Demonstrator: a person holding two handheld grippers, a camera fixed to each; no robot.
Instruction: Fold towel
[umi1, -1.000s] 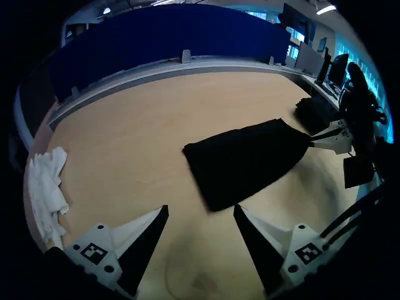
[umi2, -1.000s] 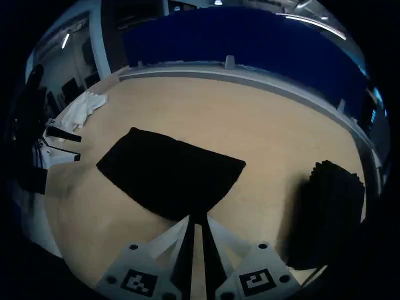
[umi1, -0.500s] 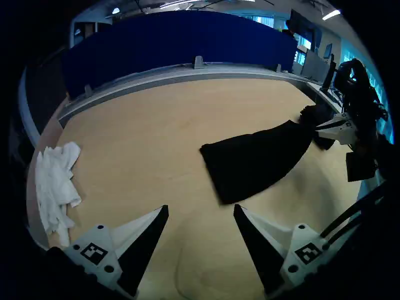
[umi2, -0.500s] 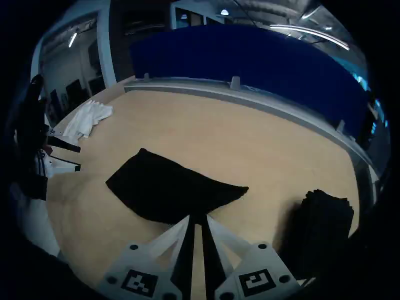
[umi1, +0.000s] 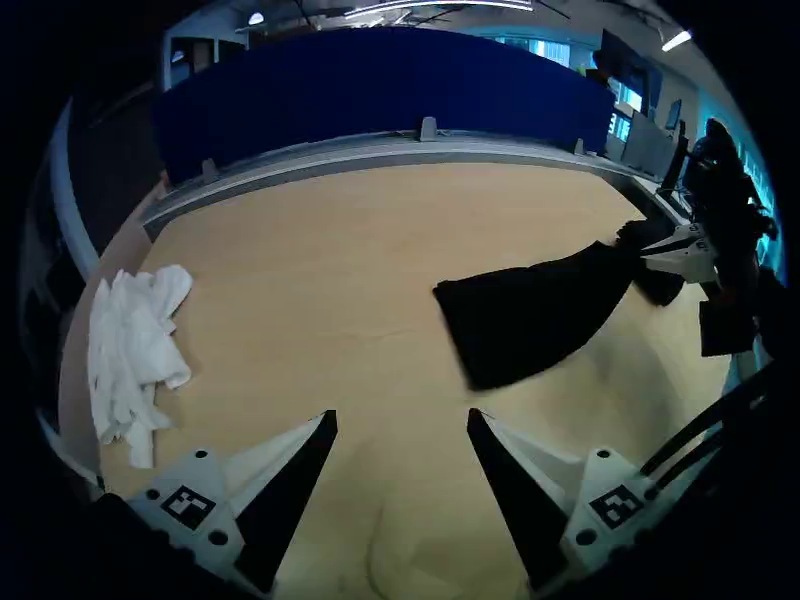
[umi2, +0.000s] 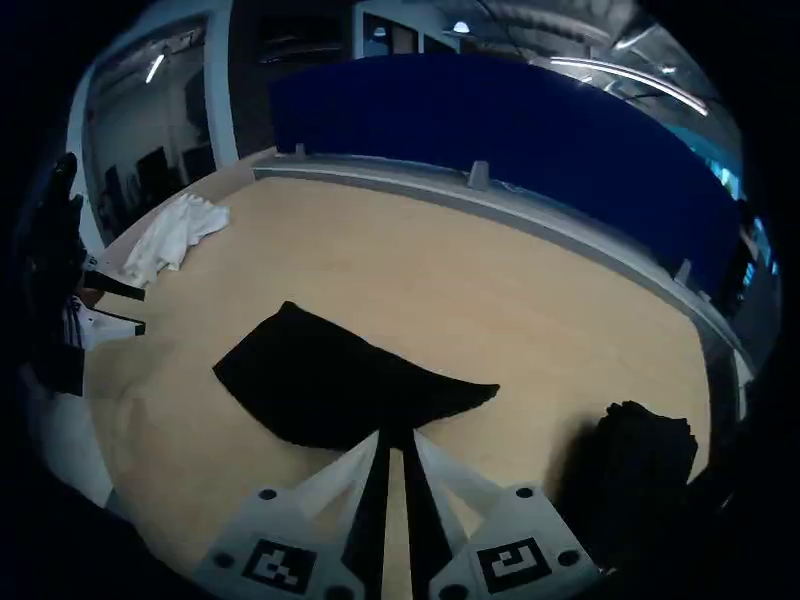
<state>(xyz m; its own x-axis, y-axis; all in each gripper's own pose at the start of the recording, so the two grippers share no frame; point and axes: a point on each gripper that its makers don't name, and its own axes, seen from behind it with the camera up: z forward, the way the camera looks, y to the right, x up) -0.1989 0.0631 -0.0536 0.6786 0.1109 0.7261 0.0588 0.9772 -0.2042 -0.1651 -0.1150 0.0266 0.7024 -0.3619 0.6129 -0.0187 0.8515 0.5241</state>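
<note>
Between the closed fingers of the right gripper (umi2: 393, 445), one edge of the black towel (umi2: 330, 385) is pinched, and the rest is draped ahead and to its left on the table (umi2: 500, 270). The left gripper (umi1: 400, 415) is held with fingers spread and nothing grasped, the towel lying ahead to its right. For a neat fold, a free corner should be taken by the left gripper and both edges carried over level, clear of the stack of dark cloths (umi2: 635, 460) beside the right gripper
</note>
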